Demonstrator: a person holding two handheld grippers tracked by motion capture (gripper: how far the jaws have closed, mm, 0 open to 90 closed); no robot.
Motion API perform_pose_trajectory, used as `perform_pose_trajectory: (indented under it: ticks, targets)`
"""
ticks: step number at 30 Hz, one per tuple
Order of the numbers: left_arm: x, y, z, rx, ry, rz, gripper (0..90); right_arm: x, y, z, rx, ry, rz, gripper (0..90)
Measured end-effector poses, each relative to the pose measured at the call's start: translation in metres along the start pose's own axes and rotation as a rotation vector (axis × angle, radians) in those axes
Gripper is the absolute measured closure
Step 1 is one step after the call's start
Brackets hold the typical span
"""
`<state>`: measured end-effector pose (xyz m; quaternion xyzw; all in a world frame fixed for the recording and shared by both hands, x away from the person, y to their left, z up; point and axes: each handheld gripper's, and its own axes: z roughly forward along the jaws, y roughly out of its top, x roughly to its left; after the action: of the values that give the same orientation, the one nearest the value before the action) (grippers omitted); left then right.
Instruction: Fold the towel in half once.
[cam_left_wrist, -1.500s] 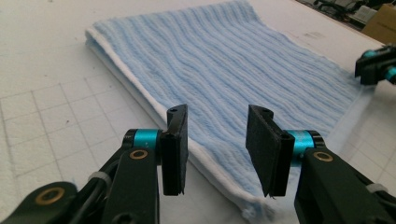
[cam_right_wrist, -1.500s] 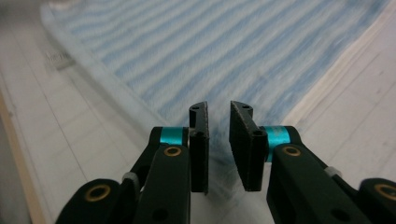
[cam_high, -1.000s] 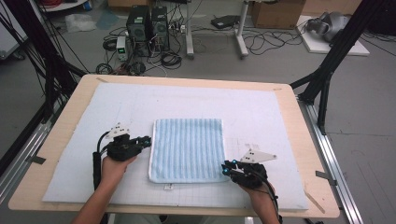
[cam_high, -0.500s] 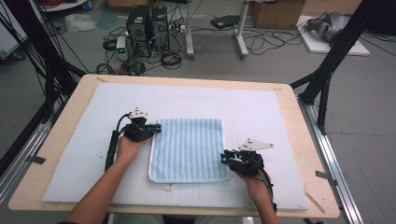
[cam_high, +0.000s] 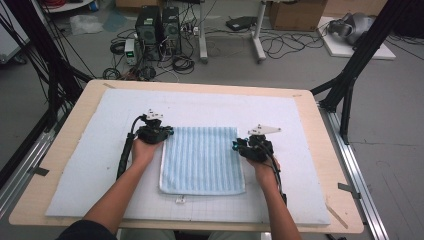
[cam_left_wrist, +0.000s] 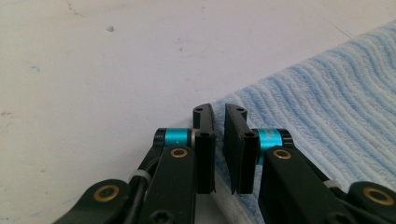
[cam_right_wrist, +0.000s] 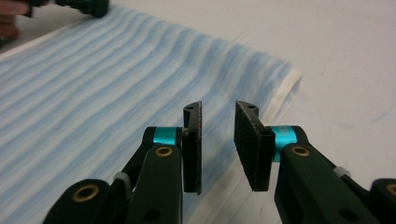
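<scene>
Your towel (cam_high: 202, 159) lay flat, folded to a rectangle, on the white mat (cam_high: 80, 180) covering the table (cam_high: 327, 120), nearer the mat's near edge than its far one and roughly centred between its side edges.

Your left gripper (cam_high: 167, 132) sat at the towel's far left corner. In the left gripper view its jaws stood almost together, a narrow slit between the pads, with the towel's hemmed edge (cam_left_wrist: 224, 198) running up into that slit. They had just been closing. Whether the pads actually pinched the cloth could not be told.

Your right gripper (cam_high: 236, 146) sat at the towel's right edge, toward the far right corner. In the right gripper view its jaws (cam_right_wrist: 217, 140) stood apart with a plain gap, tips over the towel's border, where the white hem (cam_right_wrist: 282, 93) met the mat. No cloth was seen pressed between those pads.
</scene>
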<state>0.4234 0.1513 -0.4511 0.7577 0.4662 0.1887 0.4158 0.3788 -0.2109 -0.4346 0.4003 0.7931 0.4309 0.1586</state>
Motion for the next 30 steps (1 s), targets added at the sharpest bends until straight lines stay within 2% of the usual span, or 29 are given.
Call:
perform_pose_trajectory:
  ticks: [6,7,8,9,13,15,16,18,19,21,23,25,27,29,30]
  targets:
    - [0.001,0.0,0.0,0.004,0.004,0.0,86.4,-0.017,0.01,0.031,0.065,-0.04,0.032,75.2]
    - [0.001,0.0,0.0,0.004,0.004,0.0,86.5,-0.02,0.009,0.034,0.07,-0.053,0.021,77.1]
    - [0.001,0.0,0.0,0.004,0.004,-0.001,86.7,-0.022,0.008,0.035,0.063,-0.055,0.033,79.6]
    - [0.001,0.0,0.001,0.004,0.006,-0.001,86.7,-0.023,0.008,0.035,0.057,-0.078,0.045,81.6]
    - [0.0,0.0,0.0,0.004,0.008,0.003,86.6,-0.021,0.009,0.033,0.071,-0.113,0.047,80.8]
    - [0.002,0.0,-0.001,-0.002,-0.012,-0.015,86.1,-0.021,0.009,0.031,0.074,-0.124,0.053,76.3]
    - [0.004,-0.001,-0.002,-0.014,-0.036,-0.02,83.5,-0.022,0.008,0.028,0.071,-0.116,0.053,74.9]
    - [0.006,-0.001,-0.009,-0.08,-0.105,-0.048,77.6,-0.024,0.007,0.019,0.068,-0.092,0.062,71.6]
    - [0.006,-0.001,-0.014,-0.113,-0.12,-0.047,76.0,-0.023,0.007,0.014,0.057,-0.088,0.049,70.1]
    - [0.006,-0.001,-0.023,-0.172,-0.161,-0.031,72.0,-0.021,0.004,0.0,0.011,-0.081,0.027,64.3]
    - [0.004,-0.001,-0.031,-0.218,-0.197,-0.005,67.1,-0.019,0.0,-0.011,0.005,-0.075,0.013,58.4]
    - [0.004,-0.001,-0.038,-0.231,-0.24,0.023,63.0,-0.018,-0.004,-0.021,-0.011,-0.079,0.005,52.1]
    - [0.001,-0.001,-0.043,-0.26,-0.271,0.082,61.2,-0.018,-0.009,-0.031,-0.029,-0.078,0.005,46.9]
    - [-0.002,-0.003,-0.049,-0.314,-0.284,0.147,60.2,-0.017,-0.014,-0.039,-0.044,-0.075,0.004,41.1]
    - [-0.003,-0.003,-0.052,-0.319,-0.291,0.156,59.5,-0.017,-0.016,-0.042,-0.047,-0.073,0.003,38.2]
